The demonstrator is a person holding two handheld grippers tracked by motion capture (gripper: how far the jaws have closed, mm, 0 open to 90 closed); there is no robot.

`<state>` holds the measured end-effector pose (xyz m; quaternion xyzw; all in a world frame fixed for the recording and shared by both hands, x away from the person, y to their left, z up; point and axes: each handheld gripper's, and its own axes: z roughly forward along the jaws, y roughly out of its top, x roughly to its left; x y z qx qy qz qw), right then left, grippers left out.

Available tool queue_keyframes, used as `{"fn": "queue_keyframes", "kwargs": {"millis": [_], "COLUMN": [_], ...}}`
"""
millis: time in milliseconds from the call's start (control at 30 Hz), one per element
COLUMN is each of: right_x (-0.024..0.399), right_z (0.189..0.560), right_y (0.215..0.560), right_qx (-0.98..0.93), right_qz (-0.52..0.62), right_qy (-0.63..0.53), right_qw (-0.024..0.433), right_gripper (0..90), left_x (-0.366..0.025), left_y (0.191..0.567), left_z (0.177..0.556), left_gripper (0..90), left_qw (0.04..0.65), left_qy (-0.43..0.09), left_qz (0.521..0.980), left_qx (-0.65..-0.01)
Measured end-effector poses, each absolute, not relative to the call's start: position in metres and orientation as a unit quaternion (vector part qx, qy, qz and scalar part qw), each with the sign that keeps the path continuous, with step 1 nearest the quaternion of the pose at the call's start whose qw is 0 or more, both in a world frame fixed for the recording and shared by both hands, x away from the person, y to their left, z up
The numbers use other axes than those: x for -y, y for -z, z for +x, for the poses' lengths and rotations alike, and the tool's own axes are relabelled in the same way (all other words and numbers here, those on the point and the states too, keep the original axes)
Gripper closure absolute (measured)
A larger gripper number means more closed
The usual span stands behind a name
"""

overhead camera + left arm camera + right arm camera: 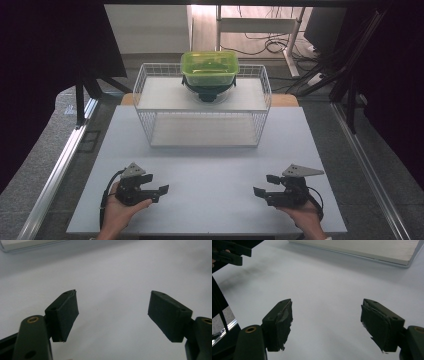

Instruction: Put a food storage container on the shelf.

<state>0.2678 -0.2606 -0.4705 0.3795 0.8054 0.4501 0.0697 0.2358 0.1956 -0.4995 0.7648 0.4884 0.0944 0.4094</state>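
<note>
A: 2 grippers are low over the white table [210, 200], each in a person's hand. The left gripper [161, 192] is near the front left corner, the right gripper [261, 189] near the front right, well apart, with their tips turned toward each other.

B: Are the jaws holding anything?

A: No. In the left gripper view the left gripper [112, 315] has its jaws spread wide with bare table between them. In the right gripper view the right gripper [327, 325] stands just as wide, also with bare table between the pads, and the pad covering looks frayed at the edges.

B: Which things are nearest to them?

A: A white wire rack [145, 82] stands at the far middle of the table, well apart from both grippers. On its top shelf sits a green lidded container [210, 67], resting on something dark that I cannot identify.

B: Does the rack appear from the grippers?

A: From the right gripper view, a pale flat edge [362, 248] lies at the top, probably the rack's bottom shelf. The left hand [117, 210] and right hand [305, 215] enter from the bottom edge.
</note>
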Motion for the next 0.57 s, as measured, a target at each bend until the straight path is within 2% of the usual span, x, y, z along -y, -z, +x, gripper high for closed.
{"fn": "queue_keyframes", "kwargs": {"millis": [567], "right_x": [0.265], "right_z": [0.2685], "right_y": [0.4689], "right_qx": [-0.797], "right_qz": [0.383], "right_qy": [-0.459], "right_qw": [0.086], "right_gripper": [22.7], "left_x": [-0.1989], "left_y": [0.4935], "left_z": [0.235], "left_gripper": [21.1], "left_qw": [0.418], "left_qy": [-0.115], "left_qz": [0.756], "left_qx": [-0.49]}}
